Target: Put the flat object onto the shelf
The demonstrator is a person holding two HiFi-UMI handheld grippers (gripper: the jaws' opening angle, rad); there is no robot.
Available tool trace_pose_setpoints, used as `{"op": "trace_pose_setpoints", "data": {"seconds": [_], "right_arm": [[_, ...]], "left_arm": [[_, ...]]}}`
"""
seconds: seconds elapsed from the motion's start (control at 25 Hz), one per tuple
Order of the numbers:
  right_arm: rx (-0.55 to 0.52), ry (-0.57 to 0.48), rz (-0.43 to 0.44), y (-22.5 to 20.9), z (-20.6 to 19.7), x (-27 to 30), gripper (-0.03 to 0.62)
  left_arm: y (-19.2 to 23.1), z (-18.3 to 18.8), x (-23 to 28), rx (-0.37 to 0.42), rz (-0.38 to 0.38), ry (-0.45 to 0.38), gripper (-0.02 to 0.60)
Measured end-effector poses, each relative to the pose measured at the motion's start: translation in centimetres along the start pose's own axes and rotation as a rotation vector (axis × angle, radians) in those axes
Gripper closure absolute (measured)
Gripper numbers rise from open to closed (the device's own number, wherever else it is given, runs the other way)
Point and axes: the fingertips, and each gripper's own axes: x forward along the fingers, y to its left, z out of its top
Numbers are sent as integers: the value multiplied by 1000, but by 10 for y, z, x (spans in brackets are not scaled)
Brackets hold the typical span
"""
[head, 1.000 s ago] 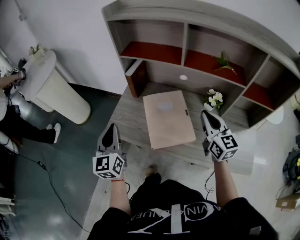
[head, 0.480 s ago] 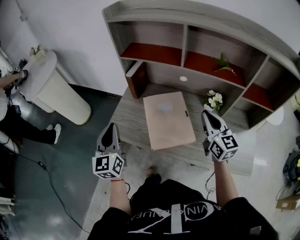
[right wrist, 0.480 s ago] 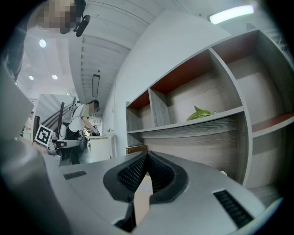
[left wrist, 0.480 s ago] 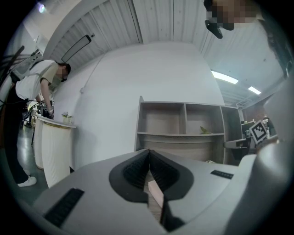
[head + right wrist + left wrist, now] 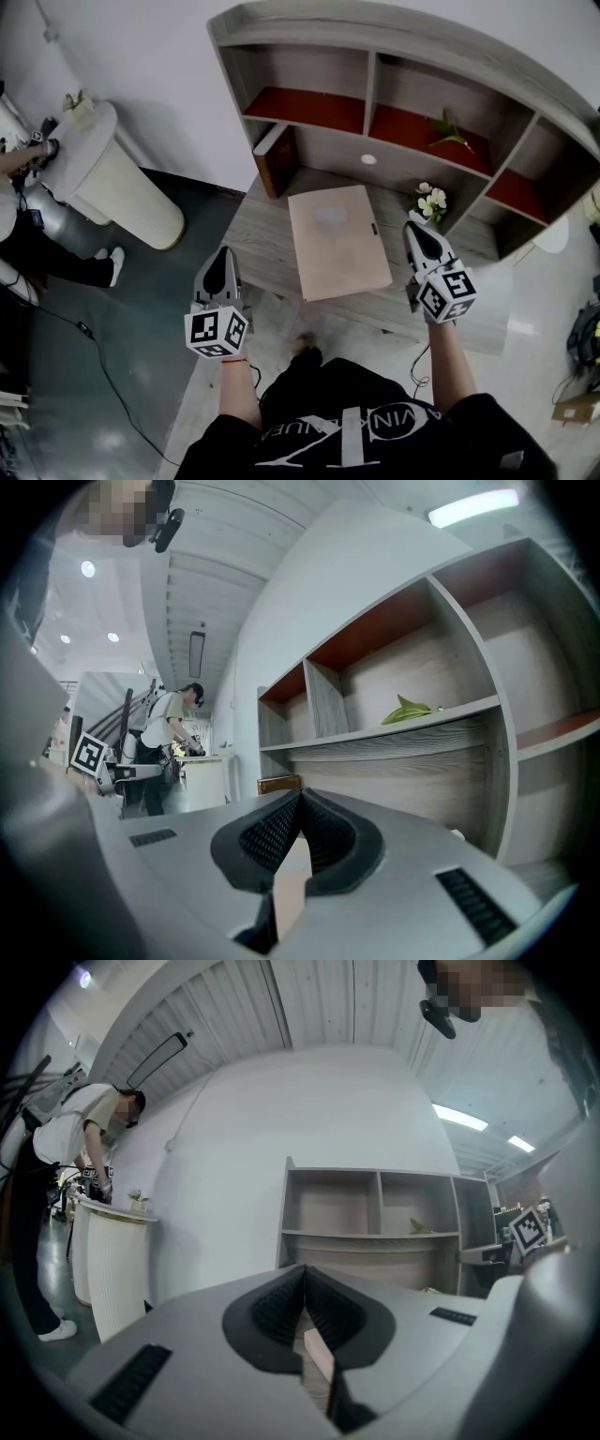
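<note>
The flat board (image 5: 338,241) lies on the gray table (image 5: 258,232) on the near side of the shelf (image 5: 373,105), between the left claw (image 5: 223,253) and the right claw (image 5: 413,230), both shut tight and holding nothing.

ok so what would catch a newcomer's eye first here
The pale flat board lying on the grey desk, dead centre. Either side of it hover the left gripper and right gripper, both shut and empty. Behind stands the curved shelf with red-lined compartments.
</note>
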Motion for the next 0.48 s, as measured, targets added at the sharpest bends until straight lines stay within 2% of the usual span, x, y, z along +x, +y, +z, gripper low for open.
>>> {"op": "trace_pose_setpoints", "data": {"seconds": [0.48], "right_arm": [[-12, 22, 13, 1, -6, 2, 585]], "left_arm": [[2, -5, -1, -12, 10, 11, 575]]}}
